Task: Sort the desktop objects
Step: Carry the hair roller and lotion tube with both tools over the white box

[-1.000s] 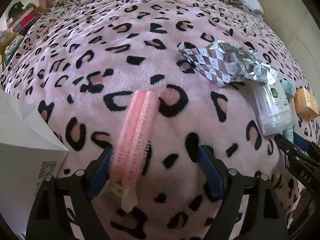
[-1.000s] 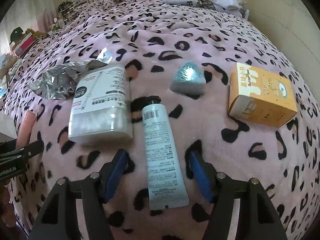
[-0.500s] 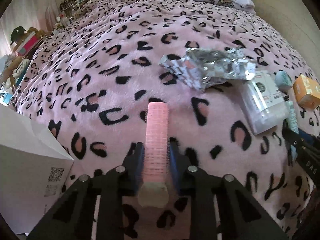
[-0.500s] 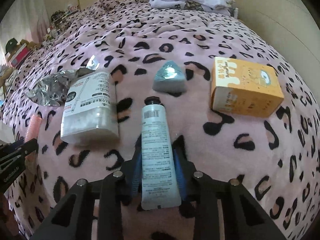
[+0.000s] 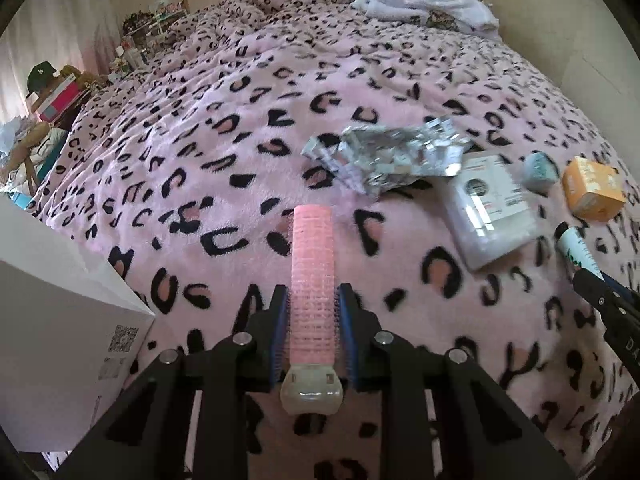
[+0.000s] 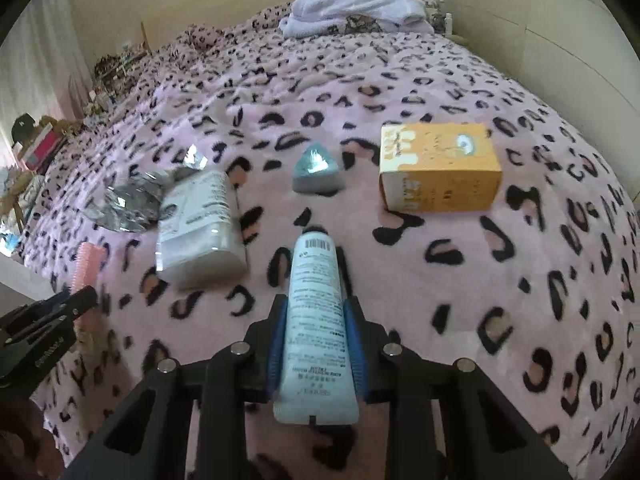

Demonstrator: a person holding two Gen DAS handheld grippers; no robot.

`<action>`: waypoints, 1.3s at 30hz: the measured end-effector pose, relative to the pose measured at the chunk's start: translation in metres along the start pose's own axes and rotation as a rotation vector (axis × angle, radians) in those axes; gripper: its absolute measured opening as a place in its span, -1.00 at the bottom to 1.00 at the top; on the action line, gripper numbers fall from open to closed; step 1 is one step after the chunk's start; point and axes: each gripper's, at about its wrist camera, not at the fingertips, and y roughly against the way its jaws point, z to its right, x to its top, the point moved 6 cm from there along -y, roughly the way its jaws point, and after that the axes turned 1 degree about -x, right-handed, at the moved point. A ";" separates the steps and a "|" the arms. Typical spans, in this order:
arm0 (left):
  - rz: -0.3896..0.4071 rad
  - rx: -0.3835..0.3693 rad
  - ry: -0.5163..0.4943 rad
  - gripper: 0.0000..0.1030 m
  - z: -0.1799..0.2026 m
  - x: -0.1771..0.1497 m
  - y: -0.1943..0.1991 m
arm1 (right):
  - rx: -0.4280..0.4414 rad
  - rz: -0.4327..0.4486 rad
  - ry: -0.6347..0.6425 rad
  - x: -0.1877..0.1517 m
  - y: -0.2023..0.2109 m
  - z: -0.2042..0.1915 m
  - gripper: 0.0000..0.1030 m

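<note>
My left gripper (image 5: 313,300) is shut on a pink hair roller clip (image 5: 313,280) and holds it above the pink leopard-print blanket (image 5: 224,128). My right gripper (image 6: 316,312) is shut on a pale blue cream tube (image 6: 316,312) with a black cap, lifted off the blanket. On the blanket lie a crumpled silver foil bag (image 5: 384,152), a white plastic pack (image 6: 198,224), a grey-blue triangular sponge (image 6: 316,170) and an orange carton (image 6: 438,166). The roller also shows in the right wrist view (image 6: 86,264), and the tube in the left wrist view (image 5: 576,250).
A white box (image 5: 60,328) with a QR code stands at the left edge of the blanket. Folded white towels (image 6: 356,14) lie at the far end of the bed. Cluttered shelves (image 5: 52,92) stand far left. A cream wall (image 6: 560,52) runs along the right.
Both grippers closed, the left on the pink roller clip and the right on the cream tube, then rose off the blanket with them.
</note>
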 end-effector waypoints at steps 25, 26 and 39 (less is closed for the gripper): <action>-0.025 -0.091 0.080 -0.52 -0.014 -0.041 0.077 | 0.134 0.061 0.024 -0.028 0.098 -0.056 -0.47; -0.028 -0.092 0.089 -0.52 -0.018 -0.043 0.081 | 0.147 0.069 0.033 -0.027 0.105 -0.062 -0.47; 0.006 -0.022 0.209 -0.52 -0.098 -0.042 0.154 | 0.274 0.134 0.154 -0.018 0.169 -0.154 -0.47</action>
